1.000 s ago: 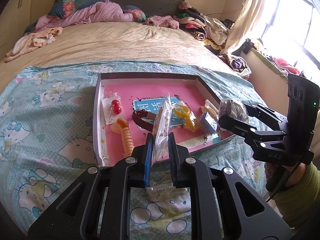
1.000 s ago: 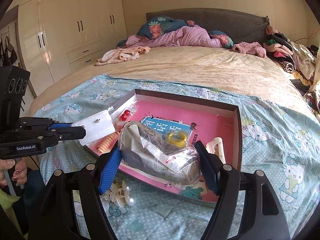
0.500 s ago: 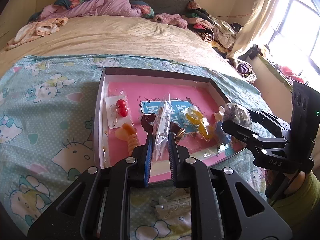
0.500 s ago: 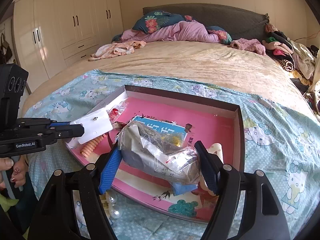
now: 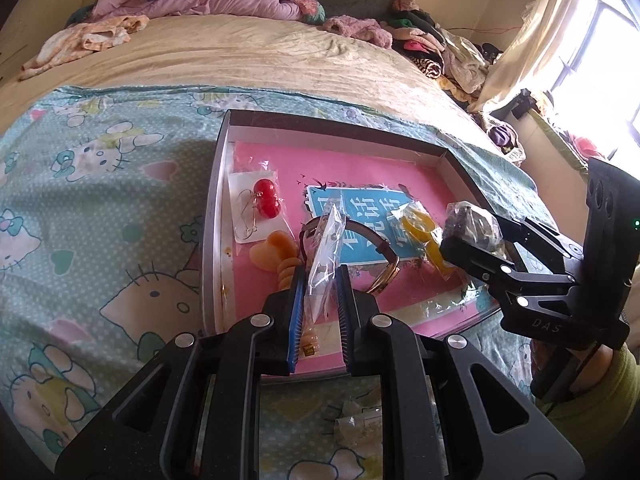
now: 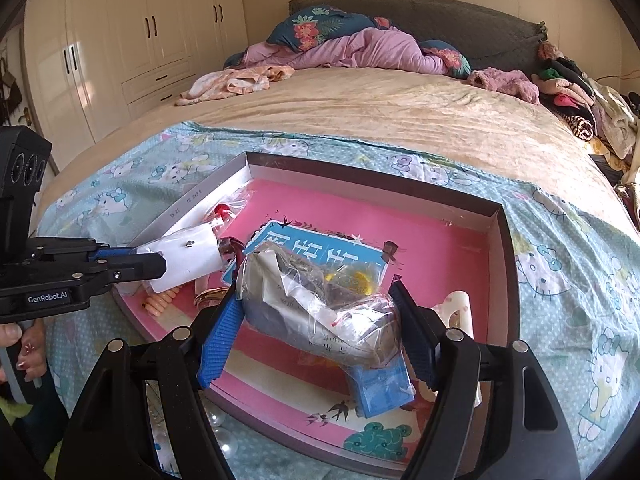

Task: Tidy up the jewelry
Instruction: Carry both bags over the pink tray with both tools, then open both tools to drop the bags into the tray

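A shallow box [image 5: 218, 200] with a pink floor lies on the bed. It holds a card with red bead earrings [image 5: 266, 200], an orange hair clip [image 5: 276, 254], a brown bracelet [image 5: 380, 240] and a yellow piece in plastic [image 5: 420, 228]. My left gripper [image 5: 320, 292] is shut on a small clear bag with a white earring card [image 6: 188, 256], held over the box's near left part. My right gripper [image 6: 320, 316] is shut on a crumpled clear bag of jewelry [image 6: 320, 300], over the box's near right part. The right gripper also shows in the left wrist view [image 5: 472, 236].
The box also shows in the right wrist view [image 6: 504, 240], with a blue card [image 6: 380, 392] and a white clip [image 6: 460, 312] inside. Loose clear beads [image 6: 224, 432] and a small packet [image 5: 360, 420] lie on the Hello Kitty sheet [image 5: 100, 200] before the box. Clothes pile at the headboard.
Both grippers have moved forward with their bags, from before the box's near edge to over its floor. Both stay shut.
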The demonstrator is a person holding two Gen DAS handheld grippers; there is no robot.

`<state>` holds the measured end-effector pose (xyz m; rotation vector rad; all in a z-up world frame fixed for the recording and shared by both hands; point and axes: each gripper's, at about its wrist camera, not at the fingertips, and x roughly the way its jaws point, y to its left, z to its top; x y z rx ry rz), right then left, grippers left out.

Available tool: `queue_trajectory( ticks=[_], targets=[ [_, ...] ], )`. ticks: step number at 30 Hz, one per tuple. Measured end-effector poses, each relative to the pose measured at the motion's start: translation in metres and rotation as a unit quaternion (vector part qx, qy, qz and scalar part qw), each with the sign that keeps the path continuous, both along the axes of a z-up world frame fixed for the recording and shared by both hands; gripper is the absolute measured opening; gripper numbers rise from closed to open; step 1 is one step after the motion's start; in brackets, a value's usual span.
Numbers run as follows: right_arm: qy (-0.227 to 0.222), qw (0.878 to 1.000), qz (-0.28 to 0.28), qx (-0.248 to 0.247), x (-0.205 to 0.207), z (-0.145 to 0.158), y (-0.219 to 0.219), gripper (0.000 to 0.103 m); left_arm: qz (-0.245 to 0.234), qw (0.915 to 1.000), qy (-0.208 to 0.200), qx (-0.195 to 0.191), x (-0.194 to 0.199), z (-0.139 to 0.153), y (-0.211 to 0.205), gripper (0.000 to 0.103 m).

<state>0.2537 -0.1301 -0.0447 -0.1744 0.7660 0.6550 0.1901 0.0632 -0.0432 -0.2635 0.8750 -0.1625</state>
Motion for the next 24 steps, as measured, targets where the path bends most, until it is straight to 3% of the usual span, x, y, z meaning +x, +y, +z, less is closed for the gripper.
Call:
queue_trajectory(
  ticks=[14, 24],
  targets=[
    [0.022, 1.0, -0.003, 0.009, -0.002, -0.007, 0.0, 0.073, -0.001, 1.0, 0.002, 0.0, -0.001, 0.0, 0.0, 0.009],
    [0.007, 0.999, -0.02, 0.035, -0.02, 0.012, -0.018, 0.092, -0.001, 1.0, 0.002, 0.001, -0.004, 0.003, -0.001, 0.009]
  ],
)
